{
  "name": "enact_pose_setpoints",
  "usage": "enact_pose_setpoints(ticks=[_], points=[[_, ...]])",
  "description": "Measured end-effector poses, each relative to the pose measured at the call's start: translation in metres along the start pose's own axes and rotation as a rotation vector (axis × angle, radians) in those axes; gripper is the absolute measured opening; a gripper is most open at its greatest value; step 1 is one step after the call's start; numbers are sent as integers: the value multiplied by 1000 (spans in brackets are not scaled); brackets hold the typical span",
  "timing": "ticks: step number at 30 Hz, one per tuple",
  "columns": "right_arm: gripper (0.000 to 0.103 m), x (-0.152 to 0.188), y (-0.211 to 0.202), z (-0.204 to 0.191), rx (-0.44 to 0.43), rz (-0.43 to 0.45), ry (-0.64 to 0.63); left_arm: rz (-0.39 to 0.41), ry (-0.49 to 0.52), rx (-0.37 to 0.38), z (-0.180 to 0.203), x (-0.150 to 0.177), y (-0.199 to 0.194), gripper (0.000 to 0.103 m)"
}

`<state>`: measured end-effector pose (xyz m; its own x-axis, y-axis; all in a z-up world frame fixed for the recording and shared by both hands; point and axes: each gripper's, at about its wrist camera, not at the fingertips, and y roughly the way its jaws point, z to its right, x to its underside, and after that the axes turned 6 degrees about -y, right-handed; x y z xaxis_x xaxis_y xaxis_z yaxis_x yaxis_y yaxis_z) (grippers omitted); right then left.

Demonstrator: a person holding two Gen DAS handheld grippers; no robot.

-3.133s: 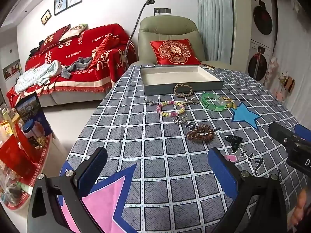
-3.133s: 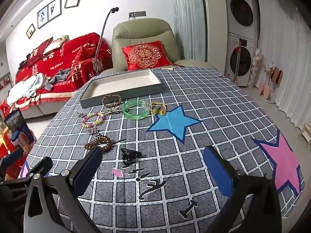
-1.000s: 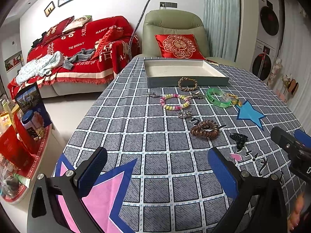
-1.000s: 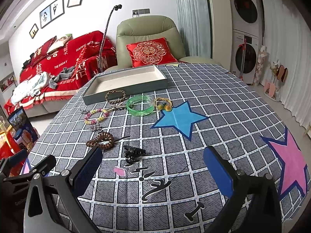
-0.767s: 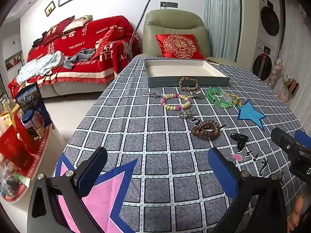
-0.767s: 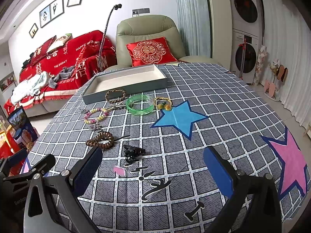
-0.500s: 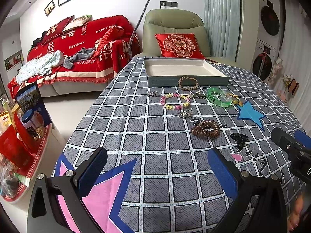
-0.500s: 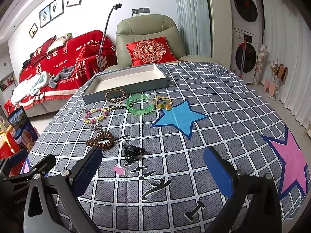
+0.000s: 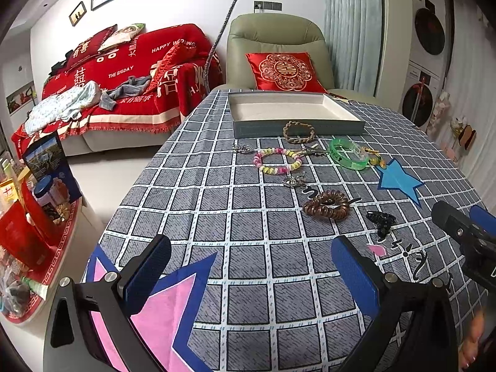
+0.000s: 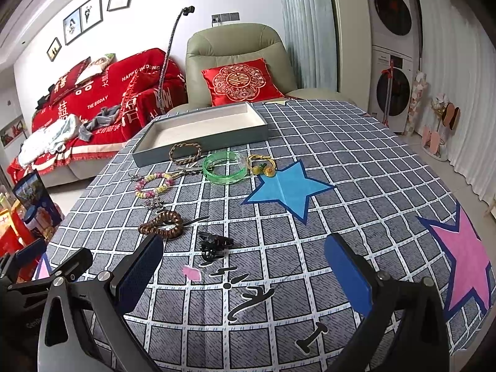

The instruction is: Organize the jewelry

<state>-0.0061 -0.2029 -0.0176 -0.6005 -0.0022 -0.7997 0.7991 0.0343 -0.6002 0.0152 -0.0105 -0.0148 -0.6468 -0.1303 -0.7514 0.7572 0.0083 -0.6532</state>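
One pink star [image 10: 462, 257] only in right wrist view

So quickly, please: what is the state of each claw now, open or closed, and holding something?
Left claw: open, holding nothing, above the table.
Right claw: open, holding nothing, above the table.
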Motion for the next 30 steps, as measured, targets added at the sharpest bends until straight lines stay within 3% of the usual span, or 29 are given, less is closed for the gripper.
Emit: enact_pose_setpoints(ticks=[30], points=[[103, 4, 1, 1, -16, -12, 16, -28, -2, -11, -3, -3, 4, 103]])
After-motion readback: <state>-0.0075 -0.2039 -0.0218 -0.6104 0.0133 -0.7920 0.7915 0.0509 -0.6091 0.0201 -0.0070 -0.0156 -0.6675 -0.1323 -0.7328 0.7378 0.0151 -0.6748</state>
